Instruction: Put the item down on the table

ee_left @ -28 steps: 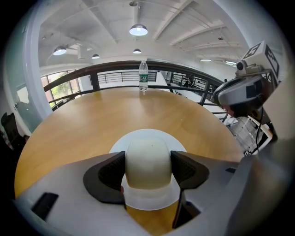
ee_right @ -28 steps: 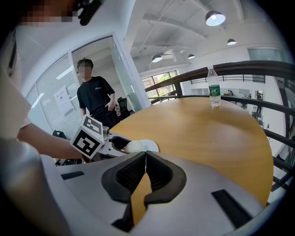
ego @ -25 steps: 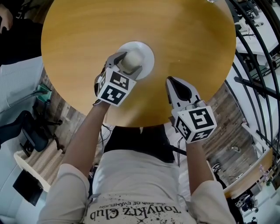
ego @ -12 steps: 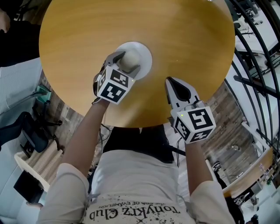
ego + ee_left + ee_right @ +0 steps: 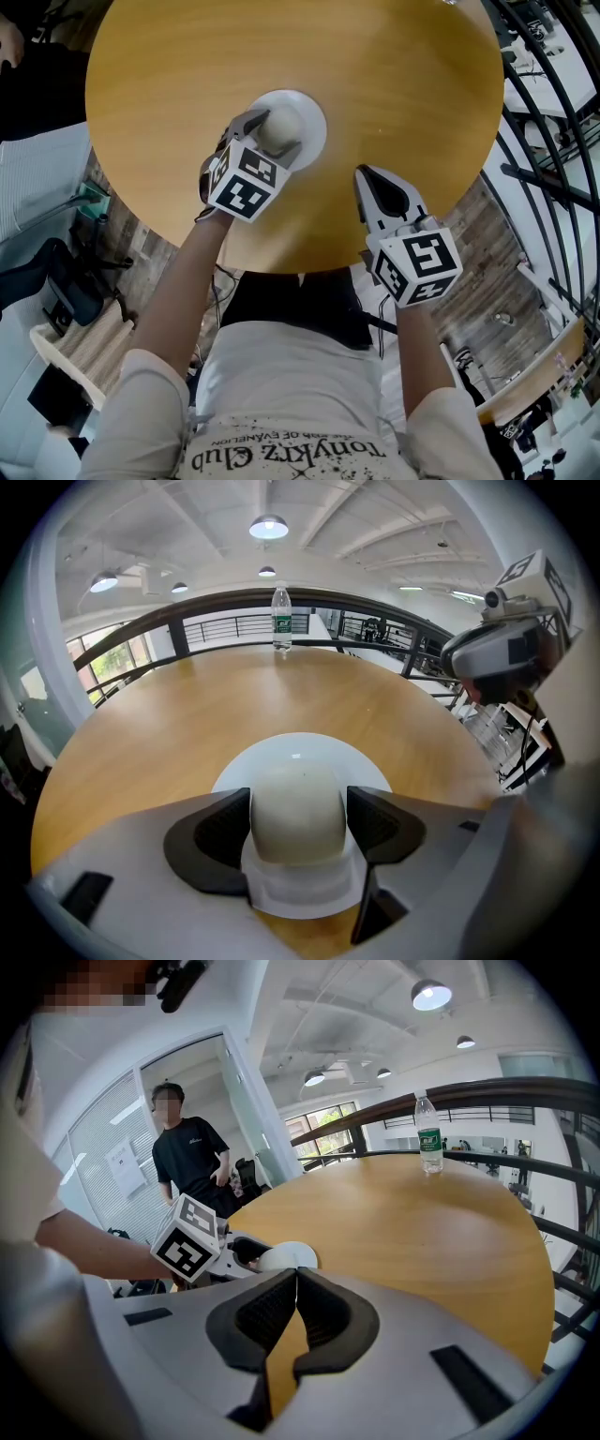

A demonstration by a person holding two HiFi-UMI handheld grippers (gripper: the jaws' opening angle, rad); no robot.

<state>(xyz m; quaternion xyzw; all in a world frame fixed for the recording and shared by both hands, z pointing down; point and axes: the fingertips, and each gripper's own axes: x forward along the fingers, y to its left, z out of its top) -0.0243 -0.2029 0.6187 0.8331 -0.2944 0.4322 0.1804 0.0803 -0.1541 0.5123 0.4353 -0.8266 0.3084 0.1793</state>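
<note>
Left gripper view looks along the left tongs (image 5: 300, 825), whose two dark pads pinch a pale, rounded item (image 5: 298, 803) from either side. Directly beneath and just ahead of those tongs lies a white plate (image 5: 298, 749) on the round wooden tabletop (image 5: 169, 714); whether the item touches the plate cannot be told. Far ahead of them, at the opposite rim, a water bottle (image 5: 281, 619) stands upright. To their right, well apart from the plate, the right tongs (image 5: 296, 1309) are pressed together with nothing between them, hovering over the tabletop's near edge.
</note>
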